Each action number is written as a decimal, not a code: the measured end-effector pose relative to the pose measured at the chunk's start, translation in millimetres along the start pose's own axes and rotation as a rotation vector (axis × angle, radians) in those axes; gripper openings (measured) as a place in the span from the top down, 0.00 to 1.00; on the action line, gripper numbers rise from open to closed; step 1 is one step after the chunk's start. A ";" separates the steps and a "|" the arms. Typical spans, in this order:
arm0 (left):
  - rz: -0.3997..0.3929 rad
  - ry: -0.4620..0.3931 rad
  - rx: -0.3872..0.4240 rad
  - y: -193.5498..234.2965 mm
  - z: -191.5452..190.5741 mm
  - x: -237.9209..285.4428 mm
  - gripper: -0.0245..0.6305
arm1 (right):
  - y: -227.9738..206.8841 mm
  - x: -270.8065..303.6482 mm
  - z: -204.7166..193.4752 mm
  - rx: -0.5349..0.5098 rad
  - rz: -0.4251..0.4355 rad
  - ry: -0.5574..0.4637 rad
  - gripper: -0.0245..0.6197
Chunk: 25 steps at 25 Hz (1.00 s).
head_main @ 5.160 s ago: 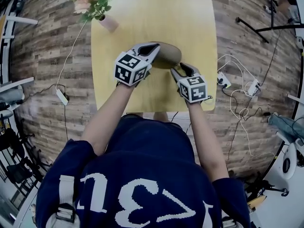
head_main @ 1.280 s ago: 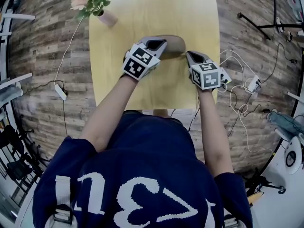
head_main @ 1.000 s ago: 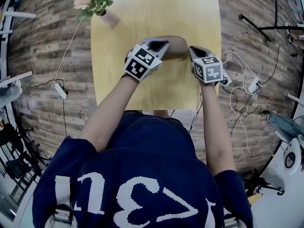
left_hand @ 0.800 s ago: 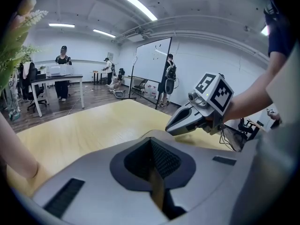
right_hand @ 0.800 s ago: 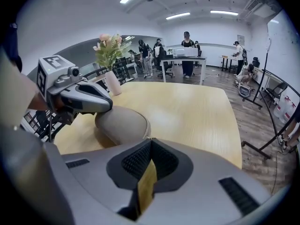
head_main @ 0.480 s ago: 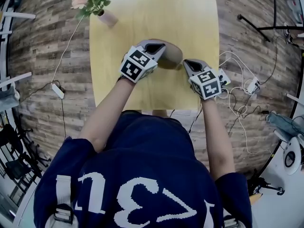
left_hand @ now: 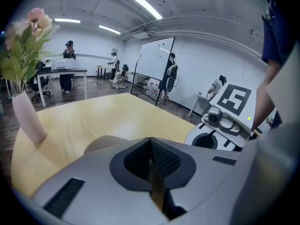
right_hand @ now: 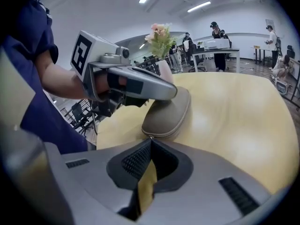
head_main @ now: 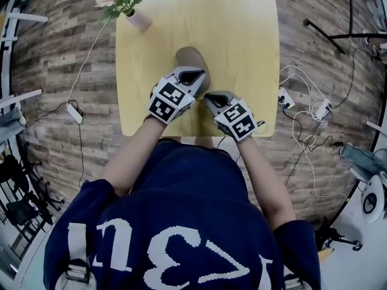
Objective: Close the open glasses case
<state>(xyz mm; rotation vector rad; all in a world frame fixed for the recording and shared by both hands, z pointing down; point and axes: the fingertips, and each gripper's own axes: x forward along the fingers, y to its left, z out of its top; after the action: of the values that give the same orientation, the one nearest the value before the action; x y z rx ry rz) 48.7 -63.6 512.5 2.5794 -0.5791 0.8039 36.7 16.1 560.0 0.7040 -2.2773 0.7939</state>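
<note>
The left tool [left_hand: 151, 142] has its jaws pressed together with nothing between them, and in the right gripper view its body lies across the top of the glasses case [right_hand: 168, 110]. The right tool [right_hand: 150, 138] is likewise pressed together and empty, its tip just at the near end of the case; whether it actually touches I cannot tell. The case lies near the middle of the yellow surface [head_main: 242, 35], its long axis pointing away from the person. From the right gripper view its lid looks down, with only a thin seam showing along the edge.

By my judgement the step in hand is the final press to seat the lid. It would be done best by bearing straight down on the lid with the left tool near the seam. The right tool should stay against the near end so the smooth case cannot skate across the surface. A slanting push would slide it rather than shut it.

A second ago the case lay crosswise, with one tool at each end. It has since been swung round end-on, and the right tool has come in from the right edge towards the person's middle. The vase of flowers [head_main: 138, 20] at the far left corner has not shifted.
</note>
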 end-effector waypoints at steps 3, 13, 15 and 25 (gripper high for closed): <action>-0.014 0.000 -0.034 -3.6 -11.6 -3.2 0.94 | 14.7 11.3 2.7 -0.021 0.031 0.000 0.92; -0.018 0.020 0.030 -4.2 -15.0 -2.3 0.94 | -1.7 1.9 2.0 0.020 -0.023 -0.040 0.93; -0.019 0.021 0.030 -4.5 -16.1 -2.6 0.94 | -24.9 -10.2 -0.3 0.062 -0.085 -0.065 0.93; -0.019 0.002 0.013 -3.0 -15.4 -3.2 0.94 | -45.3 -17.8 -0.4 0.042 -0.055 -0.008 0.92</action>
<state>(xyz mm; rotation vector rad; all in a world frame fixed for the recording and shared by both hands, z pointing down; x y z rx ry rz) 40.8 -53.1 521.6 2.5915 -0.5494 0.8066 77.9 -9.4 563.9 0.7868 -2.2442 0.8169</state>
